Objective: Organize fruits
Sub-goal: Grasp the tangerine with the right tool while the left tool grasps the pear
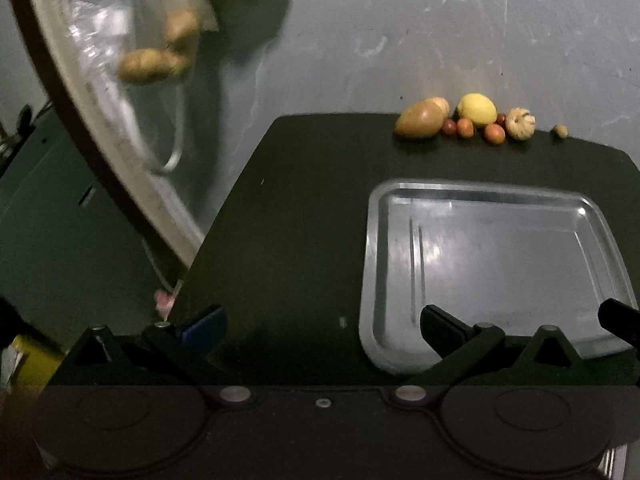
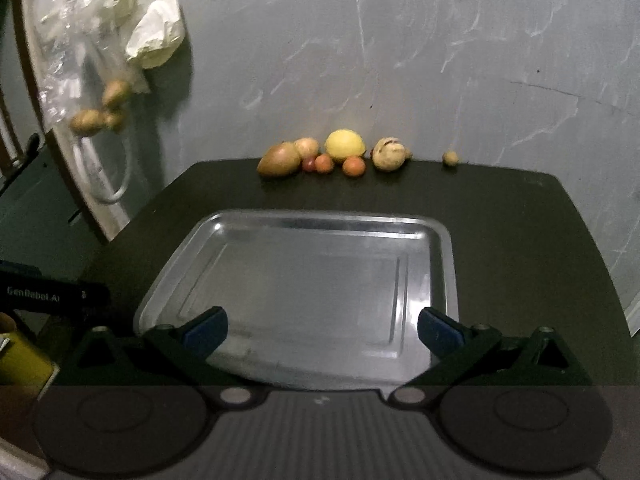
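A row of fruits lies along the far edge of the black table: a brown oval fruit (image 2: 279, 159), a yellow lemon (image 2: 345, 145), several small orange-red fruits (image 2: 353, 166), a pale striped fruit (image 2: 389, 154) and a tiny one (image 2: 450, 157). The same lemon (image 1: 477, 109) and brown fruit (image 1: 418, 118) show in the left wrist view. A shiny metal tray (image 2: 444, 240) sits bare in front of them. My right gripper (image 2: 322, 330) is open over the tray's near edge. My left gripper (image 1: 322, 330) is open, its right finger over the tray (image 1: 374, 240).
A clear plastic bag with brown potatoes (image 2: 96, 114) hangs at the left by a tilted panel. A white crumpled bag (image 2: 152, 28) hangs above it. The grey wall stands right behind the fruits. Something yellow (image 2: 22, 360) sits at the lower left.
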`<act>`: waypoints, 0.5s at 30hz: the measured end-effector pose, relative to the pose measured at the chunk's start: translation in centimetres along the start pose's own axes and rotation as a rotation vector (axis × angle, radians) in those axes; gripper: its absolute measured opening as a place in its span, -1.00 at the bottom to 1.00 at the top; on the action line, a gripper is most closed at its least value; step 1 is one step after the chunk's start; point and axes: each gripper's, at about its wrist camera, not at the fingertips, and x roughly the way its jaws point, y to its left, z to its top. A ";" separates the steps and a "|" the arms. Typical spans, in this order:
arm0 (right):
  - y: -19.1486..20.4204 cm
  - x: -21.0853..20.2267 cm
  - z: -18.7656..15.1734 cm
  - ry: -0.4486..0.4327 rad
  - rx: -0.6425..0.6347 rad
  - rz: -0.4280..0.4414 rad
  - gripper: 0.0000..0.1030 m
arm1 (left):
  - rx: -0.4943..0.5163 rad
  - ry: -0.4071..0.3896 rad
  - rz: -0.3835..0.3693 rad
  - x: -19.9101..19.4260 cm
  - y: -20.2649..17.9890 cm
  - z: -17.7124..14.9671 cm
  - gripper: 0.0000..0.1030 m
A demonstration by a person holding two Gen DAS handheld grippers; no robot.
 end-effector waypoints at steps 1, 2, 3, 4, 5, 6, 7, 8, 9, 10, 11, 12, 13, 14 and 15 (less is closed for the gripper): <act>0.2 0.4 0.3 -0.002 0.006 -0.011 1.00 | 0.007 -0.001 -0.013 0.7 0.3 0.8 0.99; 0.5 0.9 0.7 0.001 0.014 -0.021 1.00 | 0.013 -0.005 -0.027 1.3 0.6 1.5 0.99; 0.7 1.4 1.0 0.002 0.023 -0.029 1.00 | 0.020 -0.011 -0.042 2.0 1.0 2.2 0.99; 1.0 1.8 1.3 -0.002 0.032 -0.036 1.00 | 0.027 -0.016 -0.057 2.5 1.3 2.8 0.99; 1.5 2.3 1.6 -0.003 0.035 -0.042 1.00 | 0.034 -0.019 -0.075 3.2 1.6 3.5 0.99; 1.9 2.9 1.9 0.003 0.035 -0.046 1.00 | 0.041 -0.022 -0.093 3.9 1.8 4.1 0.99; 2.3 3.6 2.2 0.010 0.035 -0.050 1.00 | 0.049 -0.029 -0.114 4.7 2.0 4.9 0.99; 2.7 4.1 2.5 0.011 0.035 -0.062 1.00 | 0.059 -0.041 -0.136 5.5 2.1 5.5 0.99; 3.1 4.5 2.7 0.004 0.033 -0.075 1.00 | 0.072 -0.047 -0.152 6.4 2.1 6.1 0.99; 3.4 5.2 2.9 0.002 0.027 -0.091 1.00 | 0.087 -0.046 -0.159 7.2 2.1 6.9 0.99; 3.8 5.9 3.1 0.014 0.024 -0.119 1.00 | 0.095 -0.046 -0.167 8.0 2.1 7.6 0.99; 4.1 6.5 3.4 0.030 0.024 -0.149 1.00 | 0.098 -0.051 -0.182 8.5 2.0 8.4 0.99; 4.4 7.1 3.8 0.038 0.023 -0.168 1.00 | 0.099 -0.058 -0.196 9.0 1.9 9.1 0.99; 4.7 7.4 4.1 0.037 0.022 -0.175 1.00 | 0.103 -0.066 -0.210 9.5 1.8 9.8 0.99; 4.9 7.7 4.4 0.035 0.020 -0.179 1.00 | 0.108 -0.075 -0.220 9.9 1.6 10.5 0.99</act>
